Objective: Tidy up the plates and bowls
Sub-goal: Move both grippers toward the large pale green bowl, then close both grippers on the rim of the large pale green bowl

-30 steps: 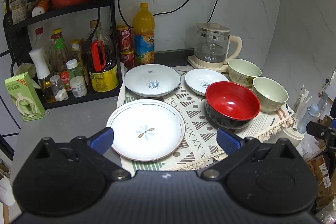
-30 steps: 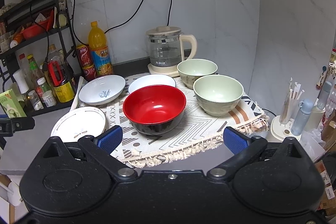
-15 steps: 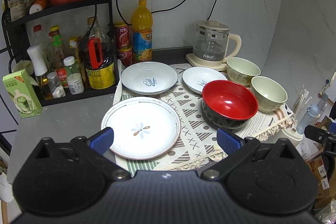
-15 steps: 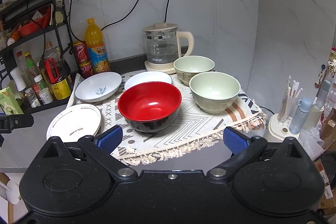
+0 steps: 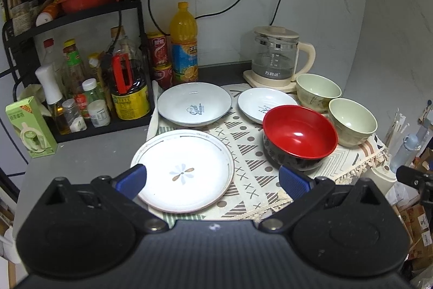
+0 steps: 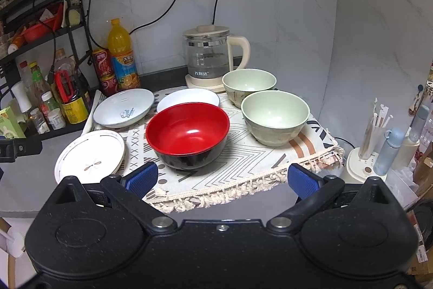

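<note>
A white flower plate (image 5: pixel 184 169) lies nearest on the patterned mat (image 5: pixel 251 161), with two white deep plates (image 5: pixel 194 103) (image 5: pixel 266 104) behind it. A red bowl (image 5: pixel 299 138) and two pale green bowls (image 5: pixel 318 91) (image 5: pixel 351 121) sit to the right. My left gripper (image 5: pixel 212 180) is open and empty just above the flower plate's near edge. My right gripper (image 6: pixel 222 179) is open and empty before the red bowl (image 6: pixel 188 132), at the mat's fringe. The green bowls (image 6: pixel 274 117) (image 6: pixel 249 83) and flower plate (image 6: pixel 90 156) show there too.
A glass kettle (image 5: pixel 276 58) stands at the back by the wall. An orange drink bottle (image 5: pixel 184 42) and red cans (image 5: pixel 158 58) stand beside a black rack (image 5: pixel 81 50) full of bottles. A green carton (image 5: pixel 31 126) is at the left. A chopstick holder (image 6: pixel 369 151) stands off the right edge.
Both grippers have drawn back and risen slightly, so the dishes look a little farther and more centred. Nothing on the counter has moved.
</note>
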`<control>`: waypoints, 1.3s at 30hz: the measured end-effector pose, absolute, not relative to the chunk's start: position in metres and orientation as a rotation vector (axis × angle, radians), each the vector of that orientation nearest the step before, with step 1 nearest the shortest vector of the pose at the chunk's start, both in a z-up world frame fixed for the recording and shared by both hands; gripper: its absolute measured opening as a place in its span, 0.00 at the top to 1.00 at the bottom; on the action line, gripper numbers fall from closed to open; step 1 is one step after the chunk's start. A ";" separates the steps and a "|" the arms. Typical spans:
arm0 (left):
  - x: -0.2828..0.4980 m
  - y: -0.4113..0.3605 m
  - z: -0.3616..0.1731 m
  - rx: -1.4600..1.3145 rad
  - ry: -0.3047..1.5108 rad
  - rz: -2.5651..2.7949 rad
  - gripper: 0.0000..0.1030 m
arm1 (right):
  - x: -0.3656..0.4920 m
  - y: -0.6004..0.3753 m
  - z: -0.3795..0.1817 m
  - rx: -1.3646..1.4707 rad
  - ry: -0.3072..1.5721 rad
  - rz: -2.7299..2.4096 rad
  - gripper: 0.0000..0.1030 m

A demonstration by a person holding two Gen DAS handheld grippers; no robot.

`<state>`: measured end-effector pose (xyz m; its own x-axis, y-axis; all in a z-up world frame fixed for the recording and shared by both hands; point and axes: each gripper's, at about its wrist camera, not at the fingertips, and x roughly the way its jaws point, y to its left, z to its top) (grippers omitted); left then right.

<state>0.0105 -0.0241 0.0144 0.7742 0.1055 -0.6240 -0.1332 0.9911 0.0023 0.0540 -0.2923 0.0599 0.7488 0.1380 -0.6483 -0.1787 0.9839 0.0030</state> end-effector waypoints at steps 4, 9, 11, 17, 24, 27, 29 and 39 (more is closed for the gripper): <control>0.020 -0.031 0.013 -0.047 0.665 0.122 0.01 | 0.062 -0.300 0.058 -0.032 0.696 0.184 0.00; 0.040 -0.041 0.009 -0.057 0.666 0.097 0.01 | 0.075 -0.312 0.056 -0.017 0.702 0.165 0.00; 0.050 -0.046 0.007 -0.067 0.671 0.087 0.01 | 0.080 -0.318 0.056 -0.014 0.704 0.165 0.00; 0.079 -0.066 0.002 -0.074 0.672 0.061 0.01 | 0.103 -0.332 0.050 -0.024 0.725 0.149 0.00; 0.119 -0.089 0.003 -0.070 0.676 0.025 0.01 | 0.138 -0.351 0.046 -0.014 0.767 0.147 0.00; 0.134 -0.097 0.004 -0.068 0.678 0.009 0.01 | 0.151 -0.361 0.042 0.009 0.794 0.143 0.00; 0.144 -0.103 0.004 -0.056 0.685 0.000 0.01 | 0.159 -0.366 0.040 0.017 0.811 0.141 0.01; 0.193 -0.129 0.000 -0.046 0.719 -0.072 0.02 | 0.199 -0.384 0.028 0.052 0.852 0.154 0.08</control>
<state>0.1927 -0.1294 0.0005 0.7503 -0.0812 -0.6561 0.0497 0.9966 -0.0664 0.1988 -0.3836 0.0278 0.6484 0.1558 -0.7452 -0.1143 0.9877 0.1070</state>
